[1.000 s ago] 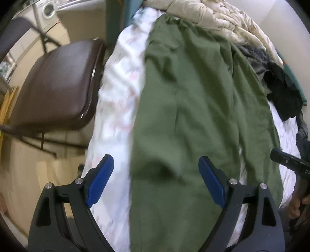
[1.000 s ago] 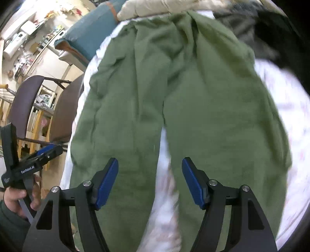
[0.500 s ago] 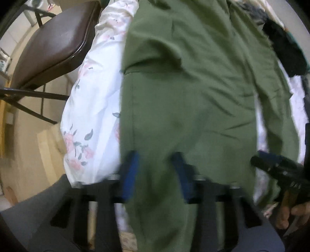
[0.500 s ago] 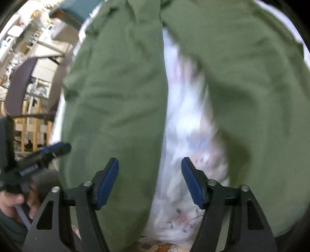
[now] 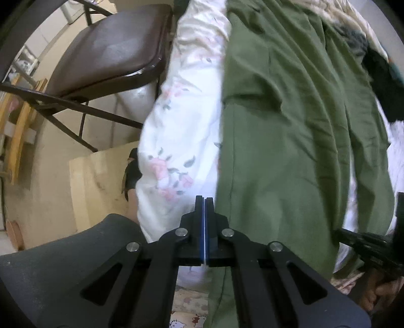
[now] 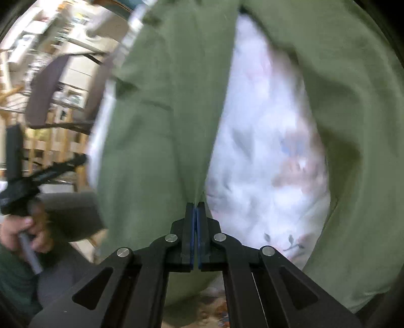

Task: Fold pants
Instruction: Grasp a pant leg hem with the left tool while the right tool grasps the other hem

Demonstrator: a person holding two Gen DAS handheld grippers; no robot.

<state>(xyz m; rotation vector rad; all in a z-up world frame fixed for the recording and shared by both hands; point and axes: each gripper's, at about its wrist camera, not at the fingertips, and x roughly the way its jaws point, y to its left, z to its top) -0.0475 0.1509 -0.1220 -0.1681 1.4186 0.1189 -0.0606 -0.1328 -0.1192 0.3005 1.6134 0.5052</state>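
Observation:
Green pants (image 5: 277, 141) lie spread on a bed with a white floral sheet (image 5: 186, 131); both legs run toward me. My left gripper (image 5: 204, 201) is shut at the outer edge of the left leg near its hem. My right gripper (image 6: 194, 205) is shut on the inner edge of the same leg (image 6: 161, 121); the other leg (image 6: 353, 126) lies to the right, with sheet between. The right gripper also shows at the left wrist view's right edge (image 5: 363, 239), the left gripper at the right wrist view's left edge (image 6: 38, 176).
A brown folding chair (image 5: 108, 53) stands left of the bed. A wooden board (image 5: 101, 186) lies on the floor below it. Dark clothes (image 5: 381, 73) and a cream quilt (image 5: 353, 15) are piled at the bed's far right.
Both grippers came down to the hem end of the left pant leg and closed, from wide open a second ago. The fabric edge is now pinched in each.

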